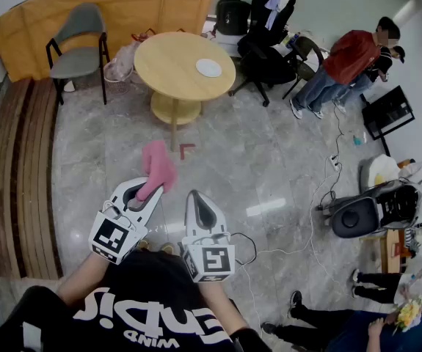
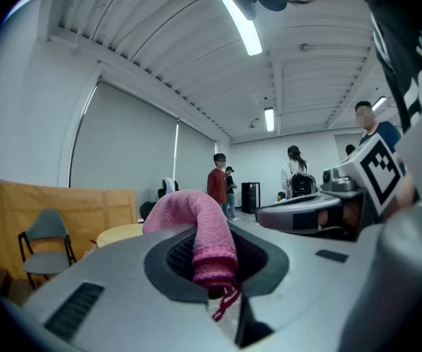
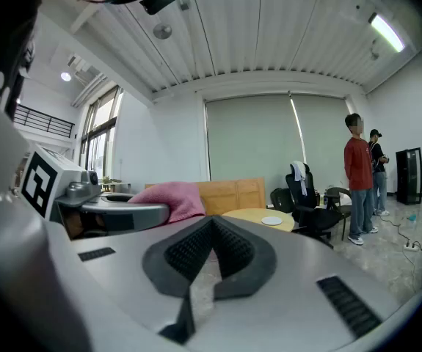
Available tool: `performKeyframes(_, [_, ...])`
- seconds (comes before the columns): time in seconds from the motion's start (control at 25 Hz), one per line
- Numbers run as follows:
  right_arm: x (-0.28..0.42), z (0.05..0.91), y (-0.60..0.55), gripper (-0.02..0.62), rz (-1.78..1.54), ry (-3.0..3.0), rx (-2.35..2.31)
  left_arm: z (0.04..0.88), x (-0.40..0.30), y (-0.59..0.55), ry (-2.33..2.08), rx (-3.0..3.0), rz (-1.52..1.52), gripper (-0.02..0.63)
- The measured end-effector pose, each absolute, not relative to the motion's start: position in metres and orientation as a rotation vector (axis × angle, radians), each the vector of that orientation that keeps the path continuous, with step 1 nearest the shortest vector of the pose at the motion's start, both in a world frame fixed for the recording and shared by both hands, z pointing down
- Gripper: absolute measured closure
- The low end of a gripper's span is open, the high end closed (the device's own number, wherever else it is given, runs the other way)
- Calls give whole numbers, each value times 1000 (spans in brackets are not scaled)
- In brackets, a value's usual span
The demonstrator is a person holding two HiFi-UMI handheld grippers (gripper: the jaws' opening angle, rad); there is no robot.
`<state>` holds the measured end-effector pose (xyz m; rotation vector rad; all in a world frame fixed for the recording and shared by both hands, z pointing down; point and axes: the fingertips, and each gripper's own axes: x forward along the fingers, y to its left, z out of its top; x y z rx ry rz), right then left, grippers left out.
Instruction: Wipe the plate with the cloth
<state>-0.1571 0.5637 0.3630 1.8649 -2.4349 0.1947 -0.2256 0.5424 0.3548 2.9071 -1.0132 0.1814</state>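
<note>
Well ahead, plate sits on round table; left claw pinches cloth.

You get bright, even light from the ceiling strip lights. One throws a pale glare streak on your glossy floor. Shadows under the round table are soft. Heavy fisheye bend at all edges, with dark vignette corners in both gripper views. Your near foreground is slightly soft, but the cloth is fairly sharp. Faces are mosaicked.
</note>
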Motion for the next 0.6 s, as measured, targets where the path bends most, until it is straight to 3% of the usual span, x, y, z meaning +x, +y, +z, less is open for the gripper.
performKeyframes(0.6, [-133,364,563,574,223,-2476,1850,359,-211,538,-1034,2887,191,554])
